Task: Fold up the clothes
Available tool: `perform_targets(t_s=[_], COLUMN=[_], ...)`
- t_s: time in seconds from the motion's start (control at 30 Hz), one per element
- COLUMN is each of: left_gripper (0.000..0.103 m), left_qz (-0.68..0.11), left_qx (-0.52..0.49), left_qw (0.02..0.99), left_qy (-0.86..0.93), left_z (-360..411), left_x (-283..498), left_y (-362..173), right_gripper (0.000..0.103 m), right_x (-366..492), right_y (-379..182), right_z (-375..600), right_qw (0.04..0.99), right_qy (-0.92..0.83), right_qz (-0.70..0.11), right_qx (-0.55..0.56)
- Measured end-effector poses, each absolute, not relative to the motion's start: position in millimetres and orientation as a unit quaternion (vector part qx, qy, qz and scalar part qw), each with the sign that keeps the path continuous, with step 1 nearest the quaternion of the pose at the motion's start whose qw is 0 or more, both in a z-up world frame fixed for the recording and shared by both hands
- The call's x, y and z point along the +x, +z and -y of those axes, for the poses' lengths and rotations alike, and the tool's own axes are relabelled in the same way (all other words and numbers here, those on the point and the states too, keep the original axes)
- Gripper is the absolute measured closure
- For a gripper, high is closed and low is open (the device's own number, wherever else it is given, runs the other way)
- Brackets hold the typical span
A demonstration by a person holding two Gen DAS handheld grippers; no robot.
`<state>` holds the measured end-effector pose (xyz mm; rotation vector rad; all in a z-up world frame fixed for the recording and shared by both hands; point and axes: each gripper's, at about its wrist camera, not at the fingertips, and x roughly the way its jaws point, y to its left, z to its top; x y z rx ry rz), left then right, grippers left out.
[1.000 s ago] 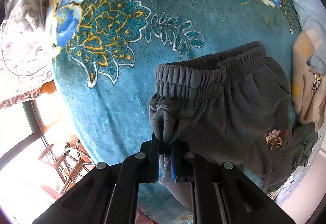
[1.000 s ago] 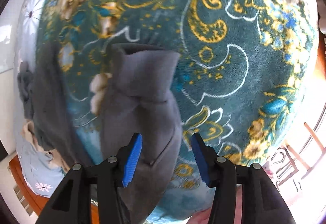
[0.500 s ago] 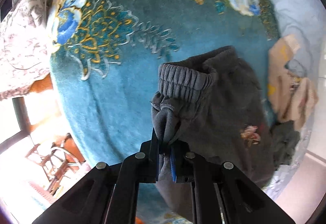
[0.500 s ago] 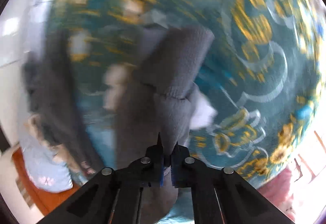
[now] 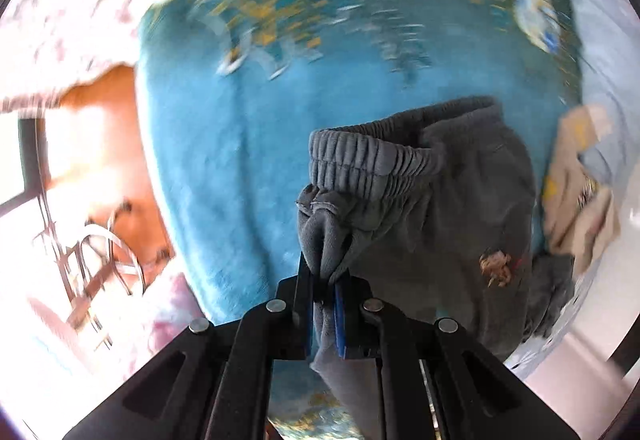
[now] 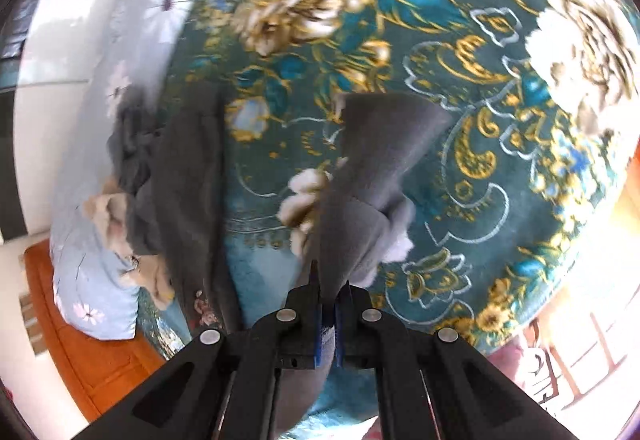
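Grey fleece sweatpants [image 5: 460, 208] with a ribbed elastic waistband hang from both of your grippers above the teal plush blanket [image 5: 240, 168] patterned with gold and white flowers. Your left gripper [image 5: 325, 282] is clamped on a bunched fold of the fabric just below the waistband, which curls over directly ahead of its fingertips; the rest of the garment spreads to the right of those fingers, with a small cartoon patch on it. Your right gripper [image 6: 328, 294] has closed its blue-padded jaws on a leg of the same sweatpants [image 6: 372, 176], and the cloth rises in a cone straight ahead of the fingers, a white lining showing at its edges. Beyond the left finger of that gripper the other part of the garment lies on the blanket, beside a heap of beige clothes [image 6: 116, 216] and a pale blue daisy-print sheet [image 6: 96, 296].
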<state>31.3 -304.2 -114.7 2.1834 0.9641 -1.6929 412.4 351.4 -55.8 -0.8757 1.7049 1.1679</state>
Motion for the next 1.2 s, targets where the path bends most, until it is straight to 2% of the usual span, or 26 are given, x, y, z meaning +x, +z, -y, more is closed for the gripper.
perform_targets(t_s=[0.2,0.47,0.63,0.77,1.0,1.13,1.2], left_gripper=[0.095,0.094,0.090,0.090,0.089,0.085,0.075], left_qz=[-0.351,-0.465,-0.496,-0.530,-0.507,-0.459,-0.414], left_qx=[0.735,0.717,0.708,0.683,0.681,0.675,0.679], left_qw=[0.081,0.061,0.056,0.048,0.033,0.015,0.017], left_qy=[-0.574,-0.516,-0.500,-0.501,-0.527,-0.578,-0.606], left_z=[288.4,269.9,249.5,235.2,225.4,244.2,254.7], left_x=[6.7,-29.4,-69.9,-98.7,-134.6,-131.6,-122.7], left_y=[-105.9,-84.9,-93.3,-100.5,-112.0,-105.0,-101.6], right_gripper=[0.099,0.099,0.099,0.099,0.098,0.098,0.098], right_x=[372.1,303.8,263.7,226.4,161.4,131.3,124.3], right_y=[-37.5,-21.1,-34.2,-40.8,-63.3,-64.0,-64.2], right_z=[-374.2,-429.3,-462.1,-485.7,-512.3,-520.4,-524.9], right_qw=[0.429,0.430,0.427,0.437,0.428,0.425,0.426], right_qy=[0.499,0.499,0.454,0.451,0.474,0.508,0.516], right_qz=[-0.661,-0.661,-0.703,-0.689,-0.657,-0.618,-0.613], right_qx=[-0.361,-0.359,-0.343,-0.363,-0.400,-0.423,-0.420])
